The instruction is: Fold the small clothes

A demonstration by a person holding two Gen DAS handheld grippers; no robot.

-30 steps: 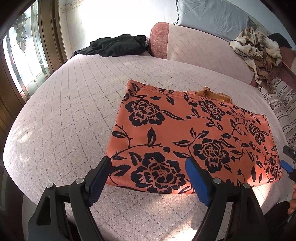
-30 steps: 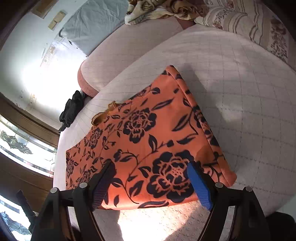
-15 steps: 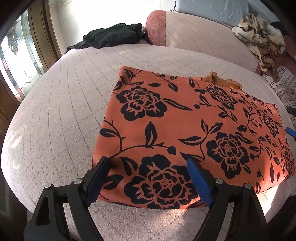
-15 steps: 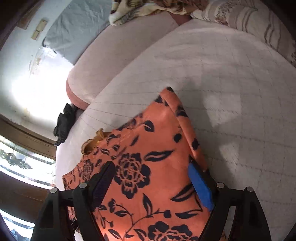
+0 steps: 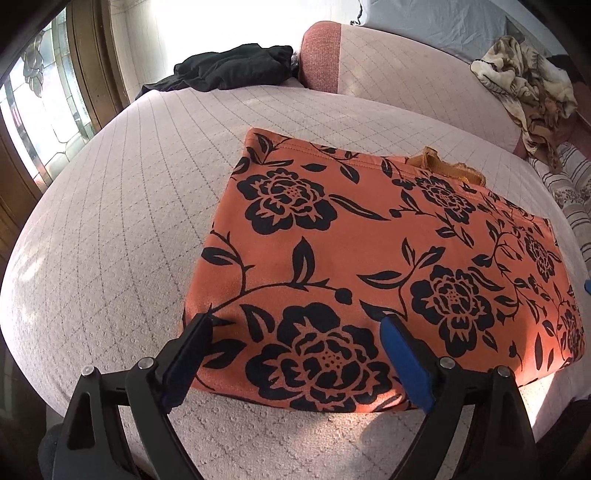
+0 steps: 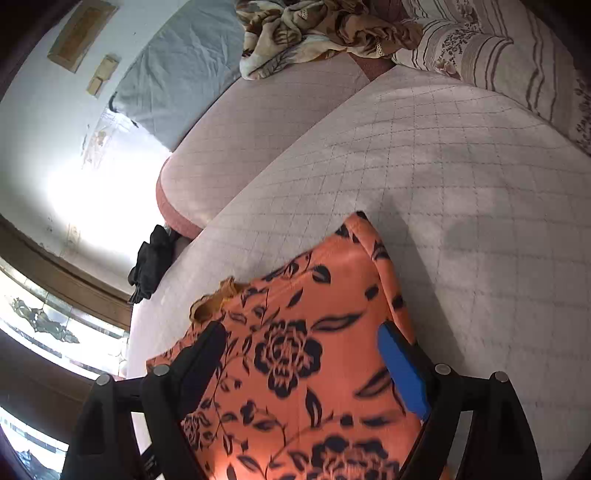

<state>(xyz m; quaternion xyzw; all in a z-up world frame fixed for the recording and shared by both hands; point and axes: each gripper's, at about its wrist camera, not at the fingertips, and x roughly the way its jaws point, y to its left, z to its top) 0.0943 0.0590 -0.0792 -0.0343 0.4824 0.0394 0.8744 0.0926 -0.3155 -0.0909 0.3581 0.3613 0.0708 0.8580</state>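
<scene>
Nearest the lens, the left gripper (image 5: 295,354) hovers low over the near-left corner of the orange floral garment (image 5: 369,258), its jaws spread wide with nothing between them, while the right gripper (image 6: 299,354) stands equally agape above the cloth's right side, its blue pad close to the rolled right edge. The garment lies flat on the quilted bed cover (image 5: 129,221), already folded to a rectangle by the look of it. The likeliest slip from here is a pinch that takes only the top layer, since the jaws sit over the flat of the fabric and not at an edge; a lift would then peel the stack apart and undo the fold. If one side rises ahead of the other, the cloth could skew and the fold line run crooked (soft fabric like this probably drags rather than slides). The mustard-coloured fabric (image 5: 447,166) poking out at the far edge might also pull loose. The left wrist view shows the whole rectangle and its near hem; the right wrist view alone reveals the thickness of the right edge and the open bed beyond it. Farther off lie a dark garment (image 5: 232,70) and a rumpled patterned blanket (image 6: 314,33).
</scene>
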